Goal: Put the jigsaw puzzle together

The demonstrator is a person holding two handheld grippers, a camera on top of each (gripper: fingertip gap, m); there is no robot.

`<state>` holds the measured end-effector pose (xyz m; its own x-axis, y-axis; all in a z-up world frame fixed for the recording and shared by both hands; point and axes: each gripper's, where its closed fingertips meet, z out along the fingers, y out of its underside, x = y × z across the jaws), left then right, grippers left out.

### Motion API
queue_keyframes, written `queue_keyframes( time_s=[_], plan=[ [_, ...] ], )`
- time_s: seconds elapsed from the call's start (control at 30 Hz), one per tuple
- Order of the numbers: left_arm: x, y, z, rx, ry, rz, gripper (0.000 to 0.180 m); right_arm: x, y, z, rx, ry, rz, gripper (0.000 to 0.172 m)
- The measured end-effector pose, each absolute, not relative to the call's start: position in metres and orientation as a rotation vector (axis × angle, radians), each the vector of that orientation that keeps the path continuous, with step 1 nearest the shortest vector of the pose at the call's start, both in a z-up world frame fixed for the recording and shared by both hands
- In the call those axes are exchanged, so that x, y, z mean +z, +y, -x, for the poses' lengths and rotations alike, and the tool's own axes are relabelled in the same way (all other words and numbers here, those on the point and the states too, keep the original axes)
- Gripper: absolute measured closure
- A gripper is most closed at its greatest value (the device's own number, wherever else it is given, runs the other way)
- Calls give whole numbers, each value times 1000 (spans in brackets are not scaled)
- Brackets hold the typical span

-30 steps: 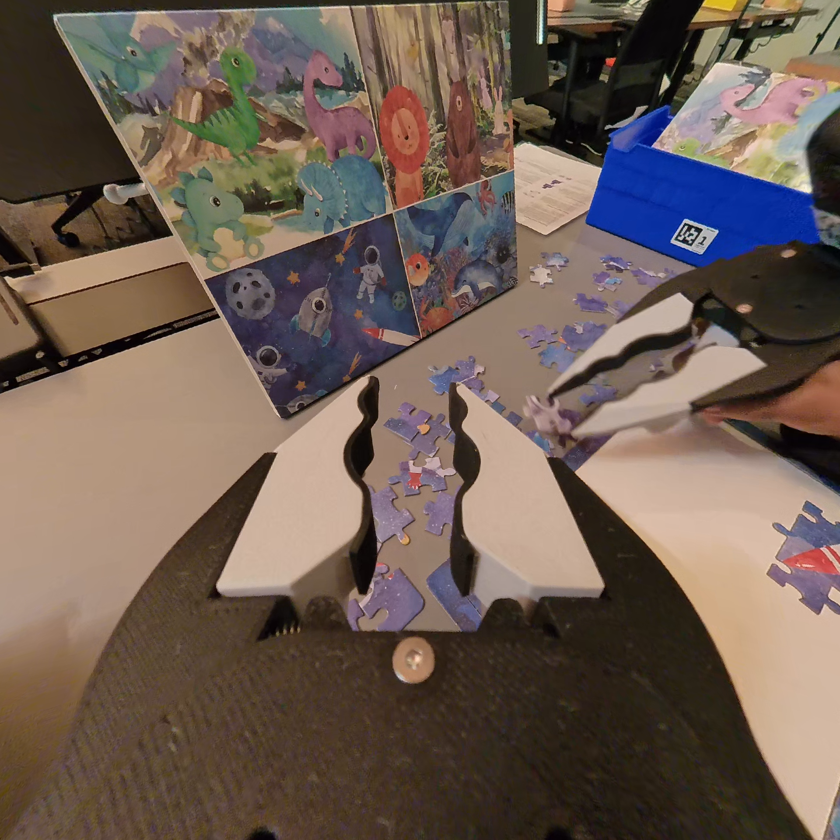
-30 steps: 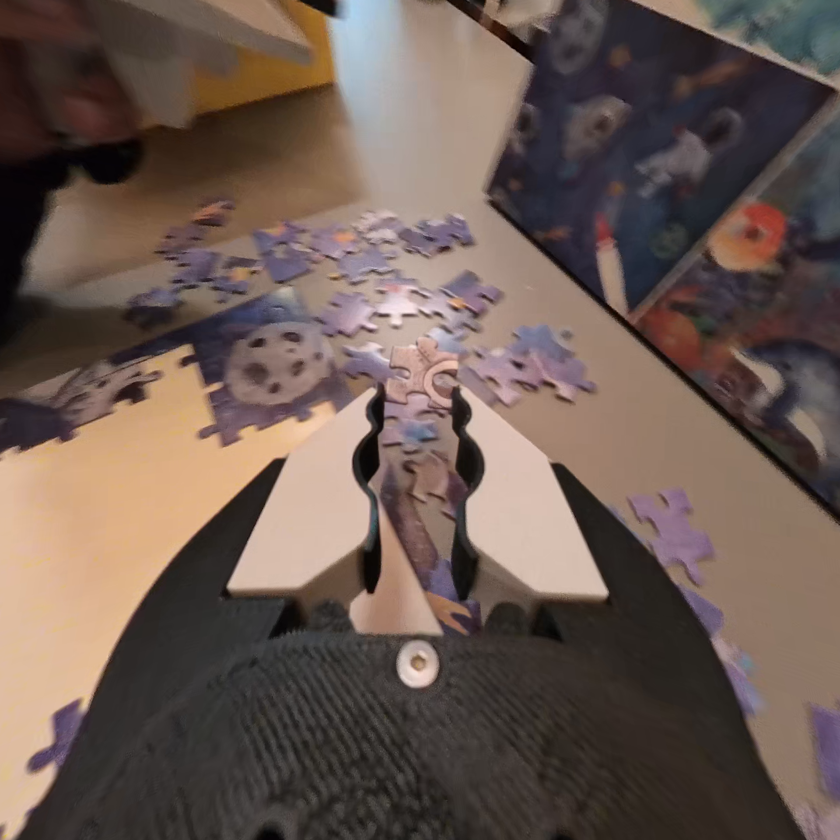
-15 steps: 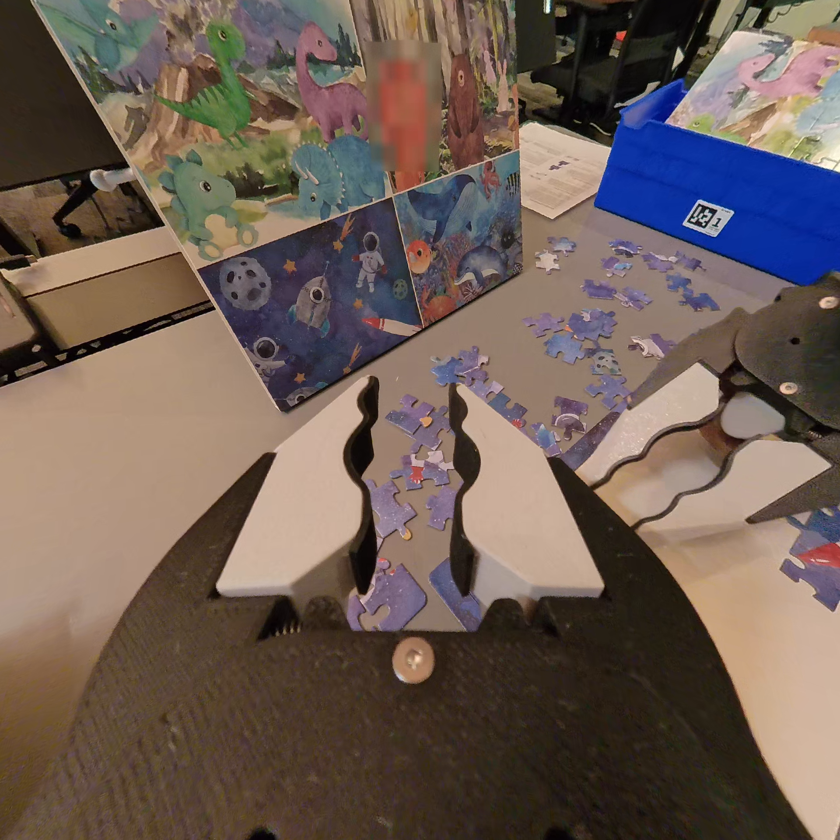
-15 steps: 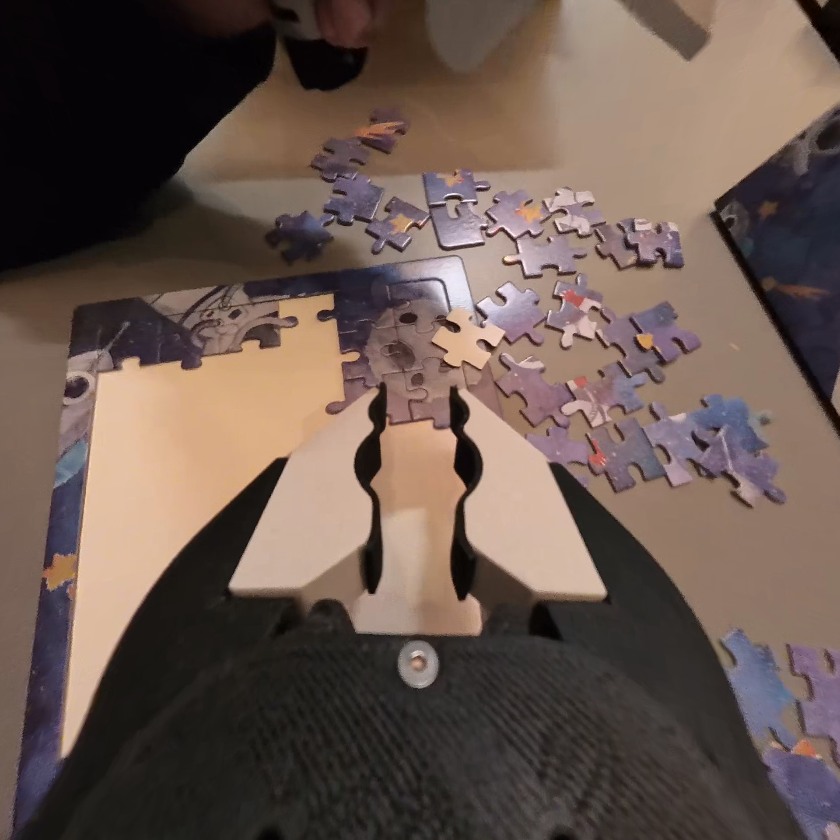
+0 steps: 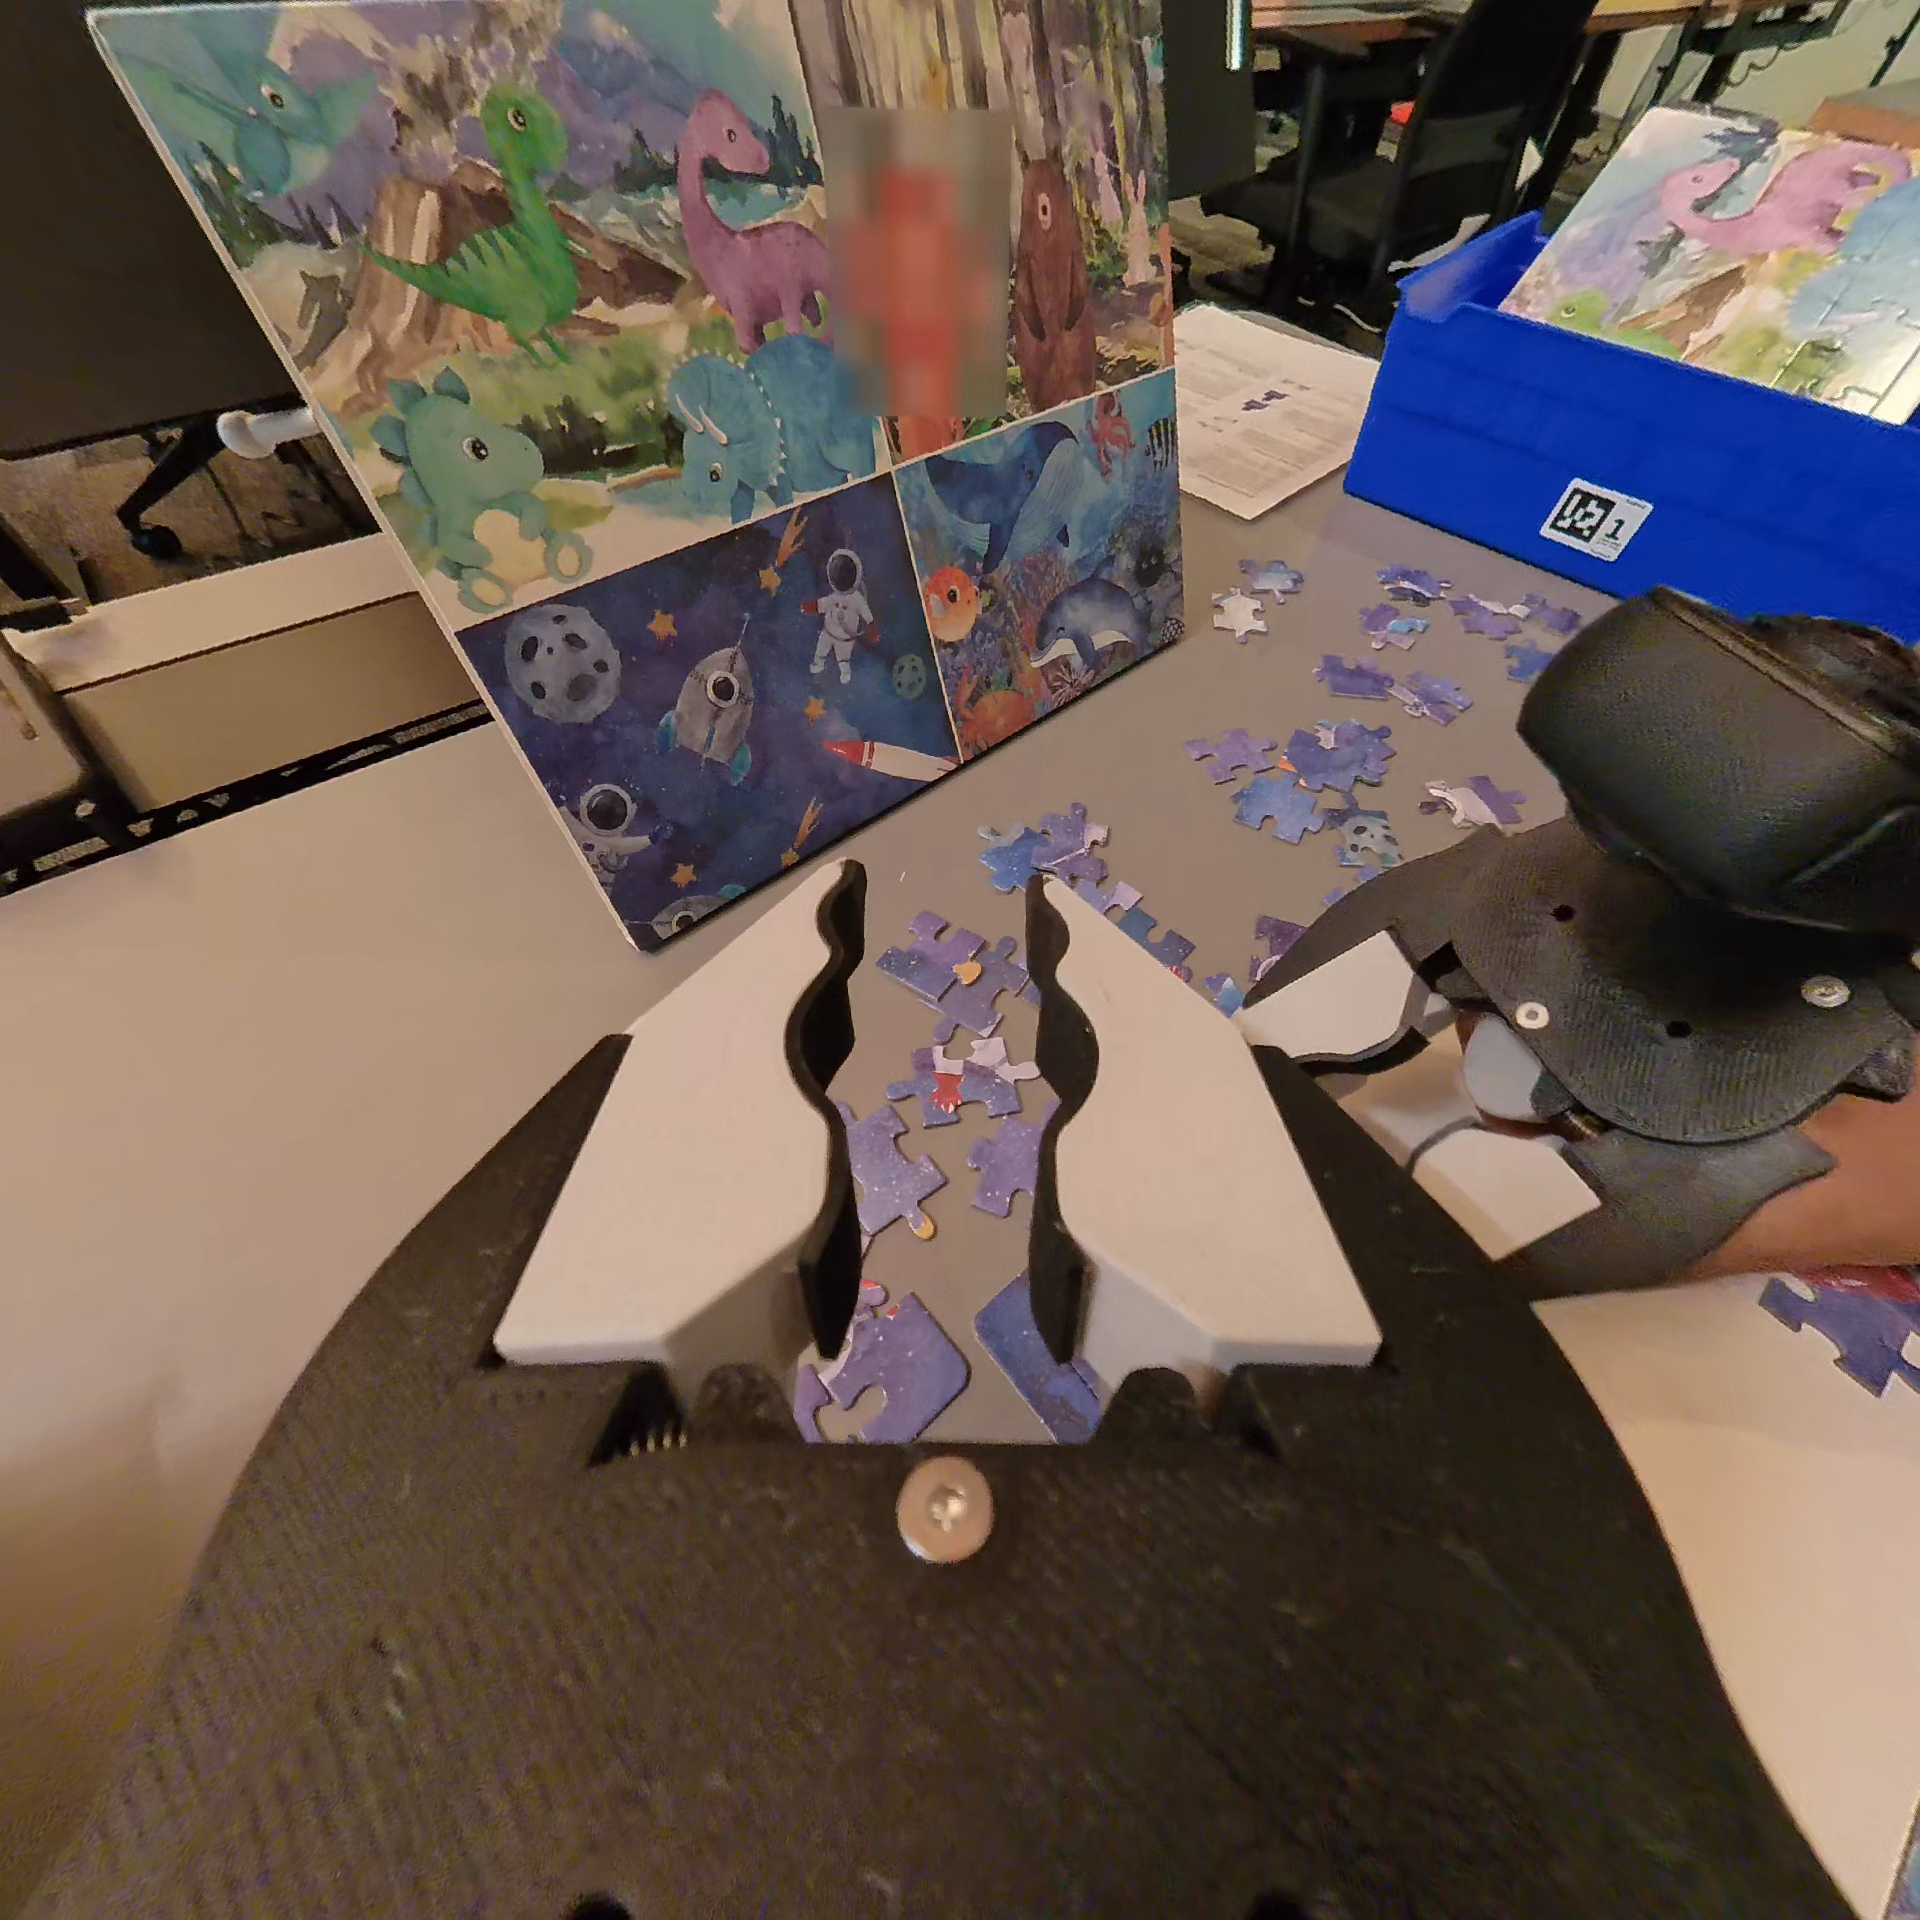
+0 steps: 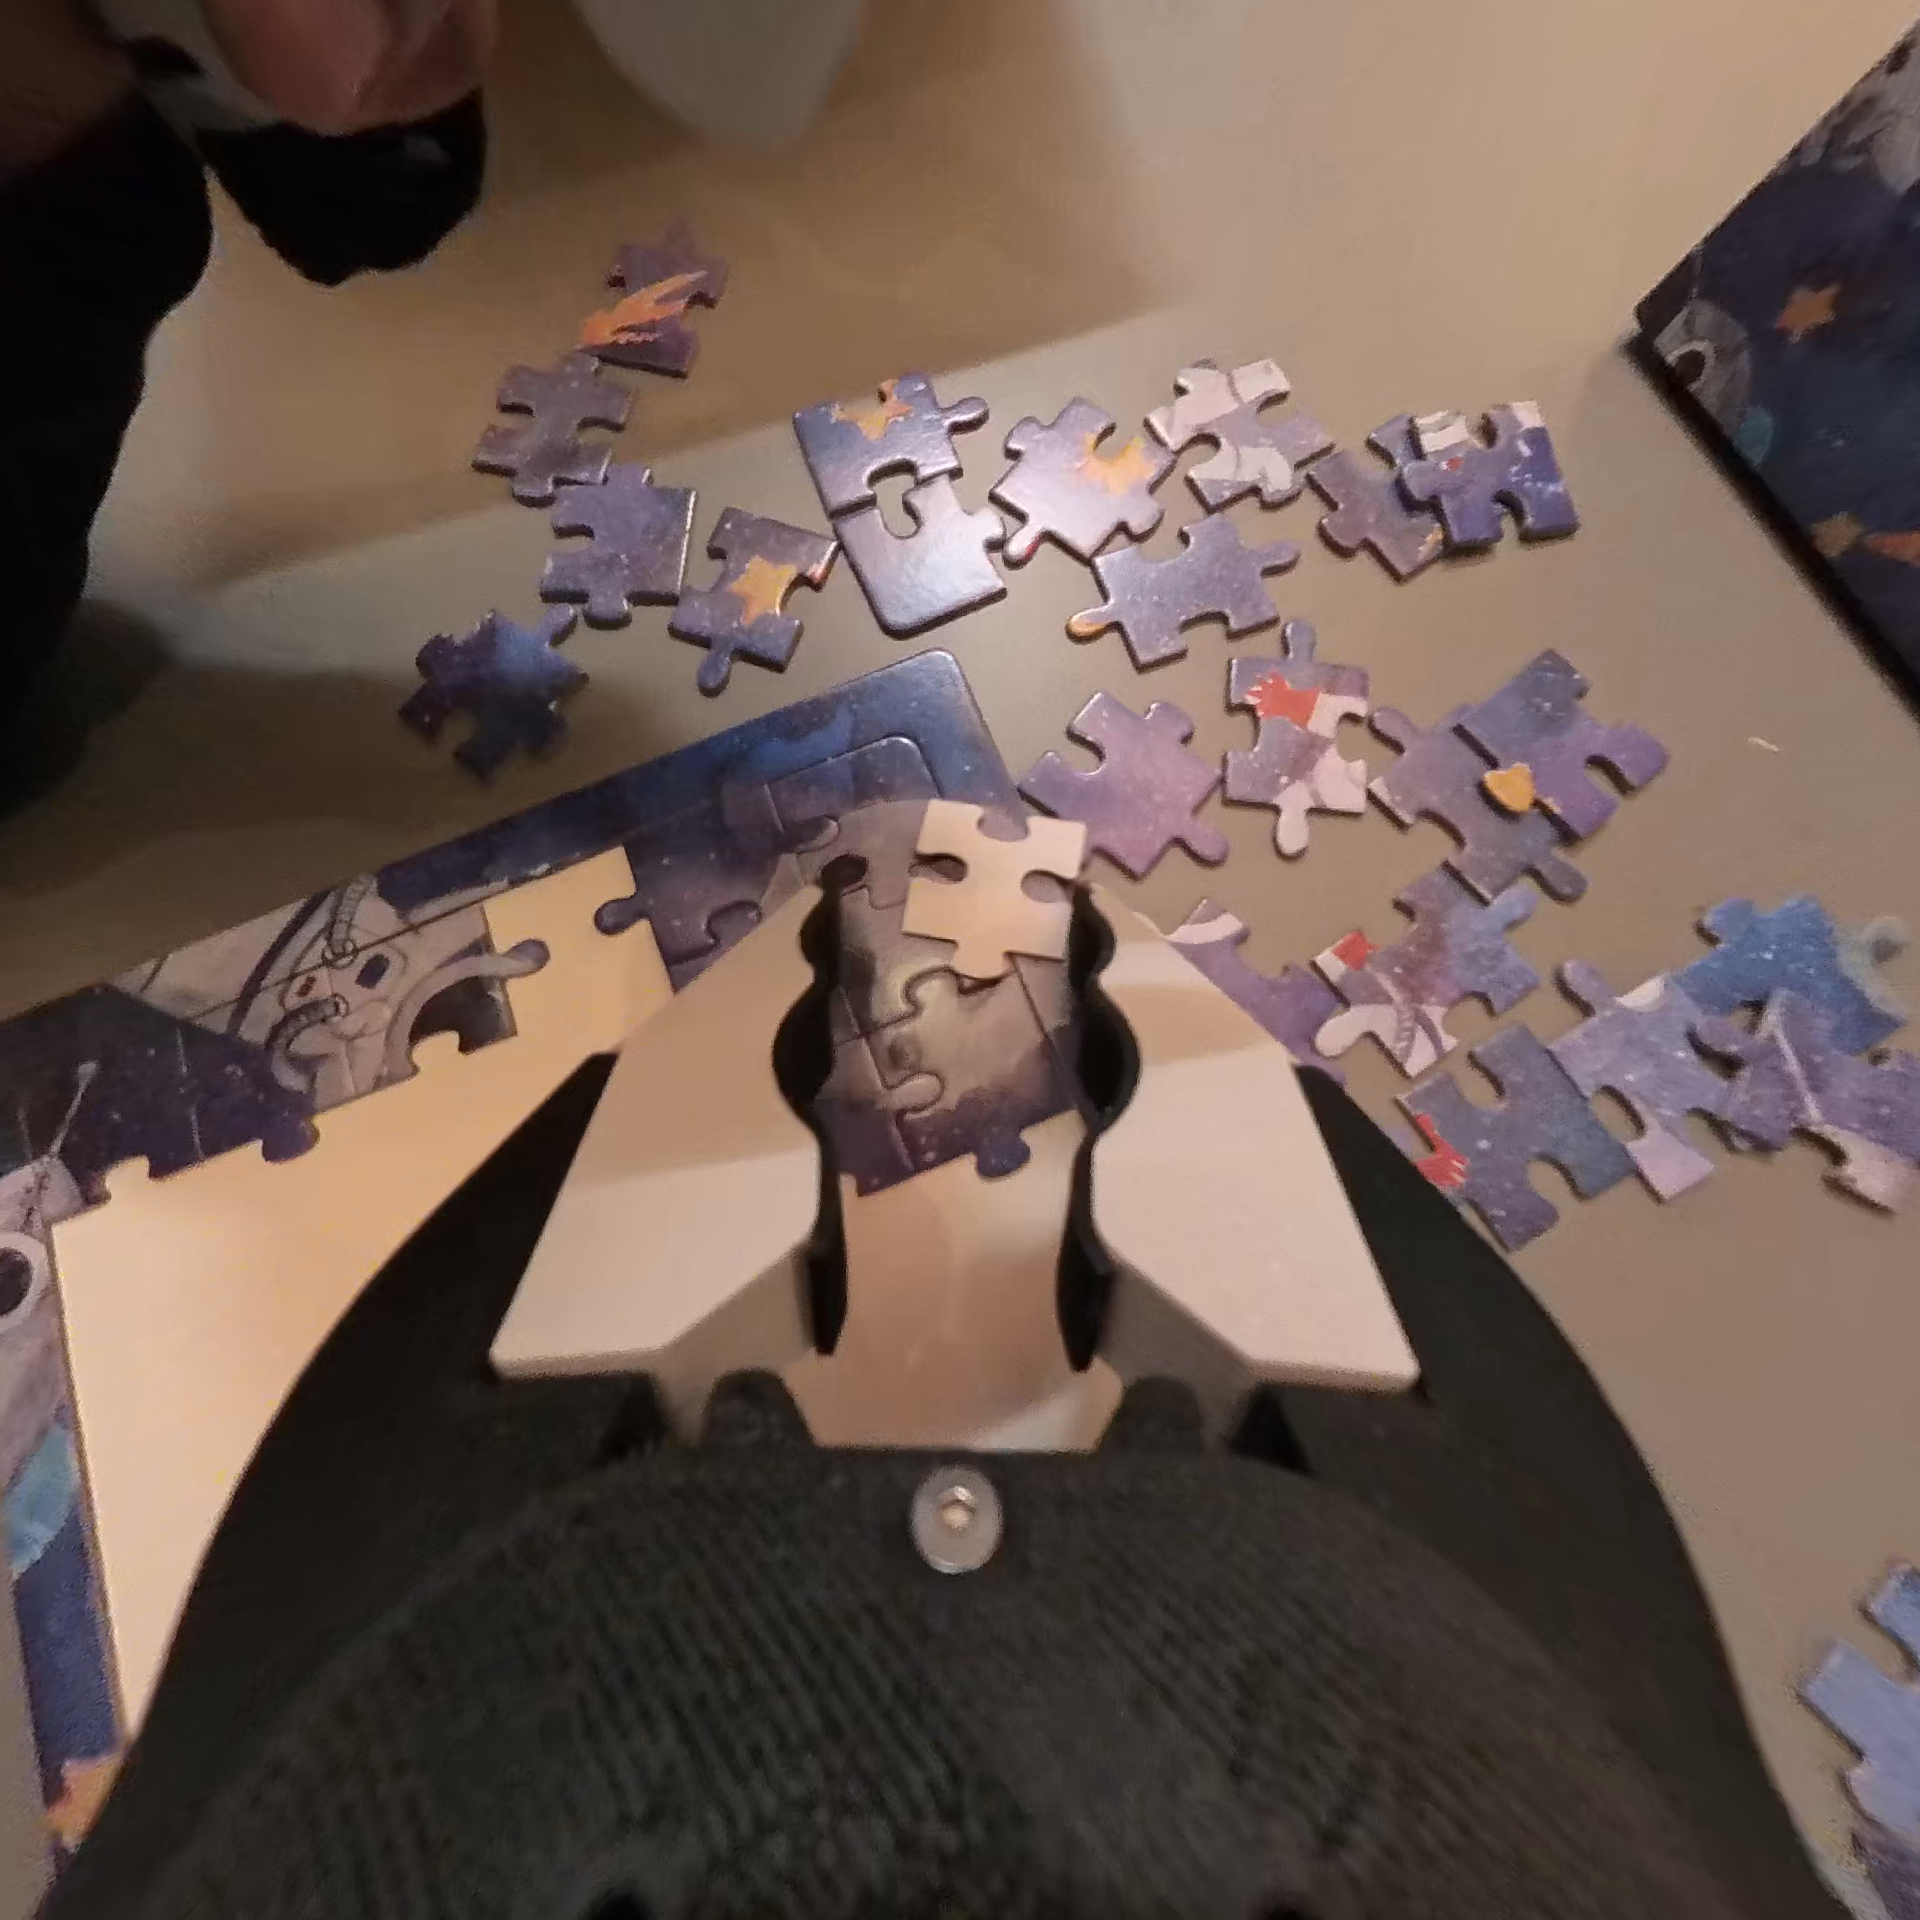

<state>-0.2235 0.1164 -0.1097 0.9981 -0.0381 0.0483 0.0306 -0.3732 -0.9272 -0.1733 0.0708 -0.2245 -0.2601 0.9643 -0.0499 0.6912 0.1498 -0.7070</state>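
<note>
My right gripper (image 6: 956,904) is open low over the top right corner of a space jigsaw in its frame (image 6: 727,748). A puzzle piece (image 6: 992,894) lies face down, tan back up, between the fingertips. It lies against the right fingertip (image 6: 1091,935), with a gap to the left one. Several pieces are joined in that corner and along the top edge; the tan base (image 6: 312,1247) shows below. My left gripper (image 5: 945,883) is open and empty, above loose blue pieces (image 5: 956,966) on the grey table. The right gripper (image 5: 1340,987) shows beside it in the left wrist view, tips hidden.
A picture box (image 5: 727,416) stands upright behind the loose pieces. A blue bin (image 5: 1507,416) holding another puzzle board stands at the back right, with a paper sheet (image 5: 1257,416) beside it. Many loose pieces (image 6: 1174,582) lie right of and beyond the frame. The tips of one gripper are about 12 cm away from the tips of the other.
My right gripper carried the piece from the loose pile down to the jigsaw's corner, turned tan side up, then its jaws widened off it. The left gripper stayed open and hardly moved.
</note>
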Motion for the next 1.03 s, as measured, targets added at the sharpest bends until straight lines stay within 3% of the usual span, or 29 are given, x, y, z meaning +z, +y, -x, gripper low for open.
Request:
queue_keyframes(
  time_s=[0.13, 0.43, 0.73, 1.03],
  plan=[
    [-109, 116, 223, -79, 4, 1947, 151, -224, 77, 172, 909, -1991, 1598, 142],
    [-107, 115, 223, -79, 7, 1939, 151, -204, 74, 164, 1044, -1944, 1574, 142],
    [-99, 116, 213, -170, 12, 1895, 150, -112, 83, 146, 1729, -1585, 1408, 142],
    [-42, 98, 153, -863, 97, 1538, 144, -39, 113, 111, 2682, -964, 1149, 142]
  ],
)
